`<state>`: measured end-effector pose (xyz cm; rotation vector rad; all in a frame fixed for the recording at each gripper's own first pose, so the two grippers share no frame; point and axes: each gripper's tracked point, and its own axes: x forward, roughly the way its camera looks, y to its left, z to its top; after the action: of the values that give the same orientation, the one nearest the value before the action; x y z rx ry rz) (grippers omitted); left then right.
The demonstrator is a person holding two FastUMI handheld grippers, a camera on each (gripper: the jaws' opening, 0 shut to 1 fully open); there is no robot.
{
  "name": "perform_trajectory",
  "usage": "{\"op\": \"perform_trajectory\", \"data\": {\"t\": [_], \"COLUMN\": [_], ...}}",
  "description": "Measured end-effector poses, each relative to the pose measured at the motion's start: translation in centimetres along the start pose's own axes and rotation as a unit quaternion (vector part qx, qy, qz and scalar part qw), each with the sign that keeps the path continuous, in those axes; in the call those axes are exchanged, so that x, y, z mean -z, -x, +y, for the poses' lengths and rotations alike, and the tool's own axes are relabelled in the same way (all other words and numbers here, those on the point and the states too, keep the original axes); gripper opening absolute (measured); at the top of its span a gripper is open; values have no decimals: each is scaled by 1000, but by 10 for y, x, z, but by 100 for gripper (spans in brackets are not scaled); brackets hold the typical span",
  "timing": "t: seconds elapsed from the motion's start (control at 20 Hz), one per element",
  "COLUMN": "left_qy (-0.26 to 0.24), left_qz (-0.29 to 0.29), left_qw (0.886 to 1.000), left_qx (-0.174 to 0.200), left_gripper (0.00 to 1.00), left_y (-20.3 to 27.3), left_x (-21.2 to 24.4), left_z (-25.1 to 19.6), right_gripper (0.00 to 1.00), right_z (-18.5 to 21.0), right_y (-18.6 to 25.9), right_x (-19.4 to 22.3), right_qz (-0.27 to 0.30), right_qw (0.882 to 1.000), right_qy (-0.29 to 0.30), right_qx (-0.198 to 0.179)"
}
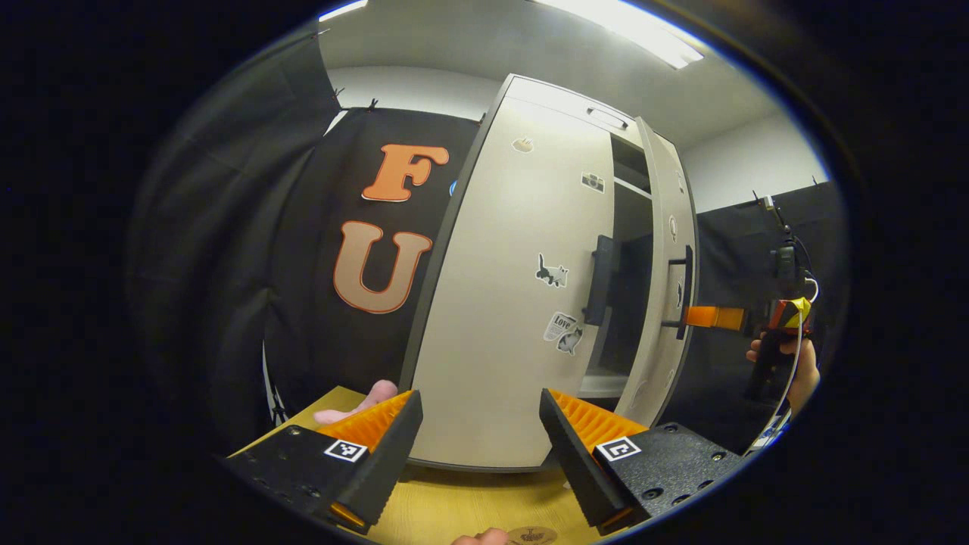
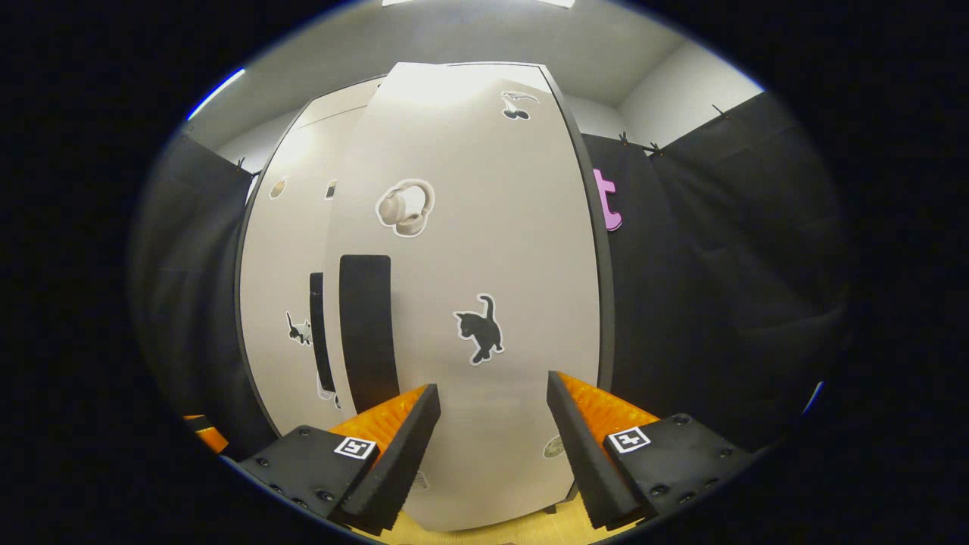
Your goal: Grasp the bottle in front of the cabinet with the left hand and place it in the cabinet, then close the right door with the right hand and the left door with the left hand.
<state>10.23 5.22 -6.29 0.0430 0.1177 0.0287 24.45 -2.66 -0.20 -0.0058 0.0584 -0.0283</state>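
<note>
The pale cabinet stands on the table. In the left gripper view its left door [image 1: 515, 303] is swung nearly shut, and the right door [image 1: 670, 272] stands ajar. A dark gap [image 1: 632, 288] between them shows a shelf inside. My left gripper [image 1: 480, 409] is open, with nothing between its fingers, just in front of the left door. Farther off, my right gripper [image 1: 711, 316] reaches the outer face of the right door near its dark handle [image 1: 685, 288]. In the right gripper view my right gripper [image 2: 492, 393] is open, close to the right door [image 2: 469, 265] and its handle [image 2: 367, 333].
The cabinet rests on a wooden table [image 1: 454, 507]. A pink object [image 1: 363, 401] lies at the cabinet's left foot. A hand [image 1: 802, 371] holds the right gripper at the far right. Black cloth walls surround the booth.
</note>
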Motion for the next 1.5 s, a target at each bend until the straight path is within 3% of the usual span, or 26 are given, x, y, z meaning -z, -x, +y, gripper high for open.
{"op": "perform_trajectory", "data": {"t": [0.7, 1.1, 1.5], "left_qy": [-1, -13, 10], "left_qz": [-5, -10, -1], "left_qw": [1000, 1000, 999], "left_qx": [15, 21, 48], "left_gripper": [95, 94, 95], "left_y": [-17, -6, 15], "left_x": [-5, -9, -6], "left_z": [-27, -76, -149], "right_gripper": [95, 95, 95], "right_z": [14, 7, -39], "right_y": [-12, 70, 158], "right_x": [2, 7, -6], "right_qz": [-11, -5, -17], "right_qw": [999, 997, 998], "right_qy": [-3, 14, 15], "right_qx": [-44, -75, -61]}}
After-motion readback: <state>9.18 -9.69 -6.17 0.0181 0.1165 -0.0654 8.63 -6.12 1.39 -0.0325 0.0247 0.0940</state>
